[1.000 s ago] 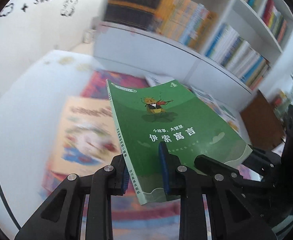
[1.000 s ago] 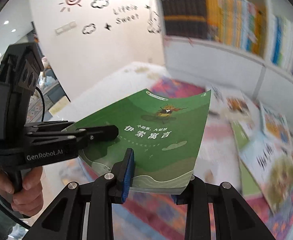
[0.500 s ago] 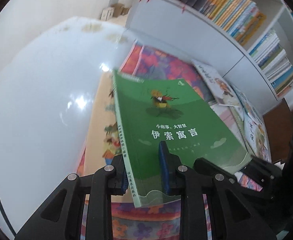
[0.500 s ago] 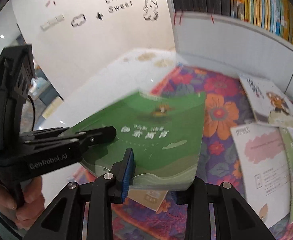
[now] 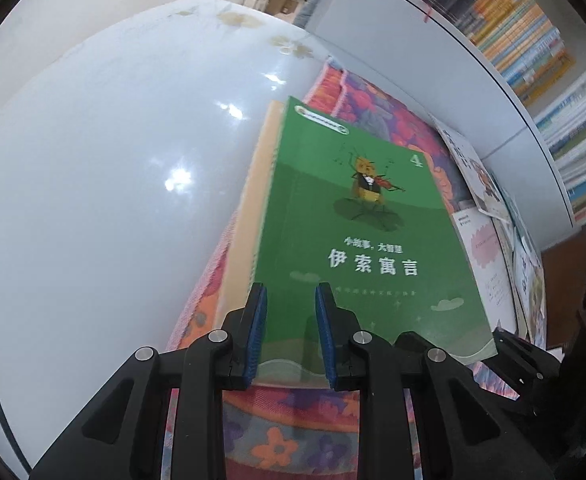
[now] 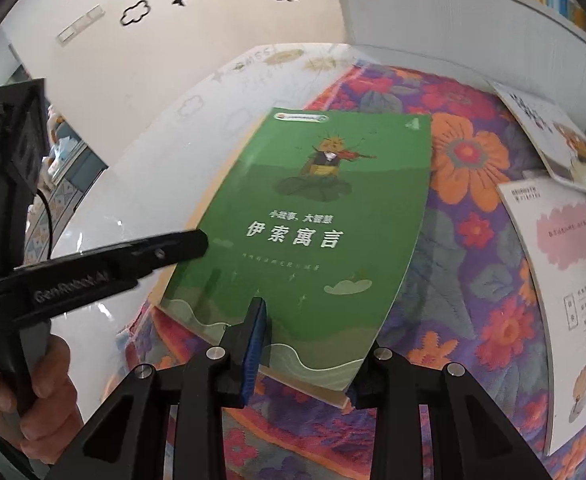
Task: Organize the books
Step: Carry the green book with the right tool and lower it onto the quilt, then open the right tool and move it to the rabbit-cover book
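The green book (image 5: 357, 236) has come down onto the tan book (image 5: 249, 216). Left gripper (image 5: 291, 332) and right gripper (image 6: 309, 344) each clamp its near edge.

Both grippers are showing black plastic linkage arms with silver round screws and blue ribbed pads (image 5: 256, 334). The left gripper (image 6: 203, 240) is bearing pale "GenRobot.AI" lettering and trailing 1 thin black cable beside the hand (image 6: 43, 396).
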### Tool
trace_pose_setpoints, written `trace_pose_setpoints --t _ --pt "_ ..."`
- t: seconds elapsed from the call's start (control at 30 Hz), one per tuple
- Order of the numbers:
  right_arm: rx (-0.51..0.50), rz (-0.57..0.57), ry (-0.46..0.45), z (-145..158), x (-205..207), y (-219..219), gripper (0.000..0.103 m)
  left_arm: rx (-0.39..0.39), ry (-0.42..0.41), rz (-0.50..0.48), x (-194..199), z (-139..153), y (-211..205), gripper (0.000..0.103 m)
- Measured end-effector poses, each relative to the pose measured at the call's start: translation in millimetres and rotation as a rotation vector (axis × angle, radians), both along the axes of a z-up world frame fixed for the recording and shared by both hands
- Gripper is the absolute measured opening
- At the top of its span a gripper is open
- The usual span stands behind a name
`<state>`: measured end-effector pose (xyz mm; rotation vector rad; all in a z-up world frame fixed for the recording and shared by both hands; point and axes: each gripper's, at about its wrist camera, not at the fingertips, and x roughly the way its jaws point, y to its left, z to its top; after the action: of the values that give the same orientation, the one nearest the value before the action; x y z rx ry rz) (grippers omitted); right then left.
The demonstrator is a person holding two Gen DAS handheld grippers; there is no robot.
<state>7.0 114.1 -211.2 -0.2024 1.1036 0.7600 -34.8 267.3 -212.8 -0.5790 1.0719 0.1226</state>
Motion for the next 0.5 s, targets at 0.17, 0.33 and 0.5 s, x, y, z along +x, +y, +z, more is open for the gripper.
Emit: trace_pose_setpoints --t 0.17,0.33,0.5 --pt "-0.023 0.037 -0.001 -6.0 -0.3 7.4 0.032 0.040 0.008 0.040 -0.8 -1.0 9.8 0.021" --pt "-0.027 0.068 0.023 -11.3 7.0 9.3 0.032 0.050 0.018 0.038 3.2 -3.4 8.8 0.021" --pt "0.002 0.126 0.146 -15.6 8.4 1.2 0.037 0.094 0.015 -0.015 7.2 10.4 -11.9 0.024"
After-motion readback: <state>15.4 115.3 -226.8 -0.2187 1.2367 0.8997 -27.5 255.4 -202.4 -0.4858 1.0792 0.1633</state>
